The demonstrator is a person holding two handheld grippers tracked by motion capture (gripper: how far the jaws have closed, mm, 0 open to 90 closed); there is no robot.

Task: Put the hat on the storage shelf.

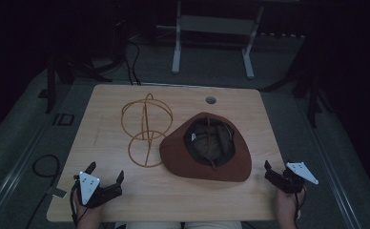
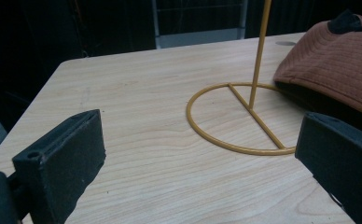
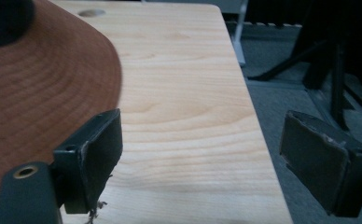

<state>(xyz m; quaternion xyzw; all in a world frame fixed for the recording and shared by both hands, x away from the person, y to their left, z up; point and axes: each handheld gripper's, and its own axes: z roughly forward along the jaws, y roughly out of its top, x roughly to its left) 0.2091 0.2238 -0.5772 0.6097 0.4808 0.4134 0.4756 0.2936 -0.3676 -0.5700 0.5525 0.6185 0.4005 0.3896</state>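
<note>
we hold the left hand-held gripper (image 1: 106, 174) and right hand-held gripper (image 1: 274, 168) with jaws apart, gripping nothing. the stitched rust-brown fabric hat (image 1: 207, 148) lies upturned between them on the pale wood-grain counter (image 1: 183, 191), its brim beside the right one's jaw. a thin yellow wire stand (image 1: 146, 129) with a ring base rises just ahead of the left one.

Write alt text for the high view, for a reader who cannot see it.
A brown hat lies upside down on a wooden table, its brim edge against the base ring of a yellow wire hat stand to its left. Near the front edge, a person's hands hold the left gripper and right gripper, both open and empty.
</note>
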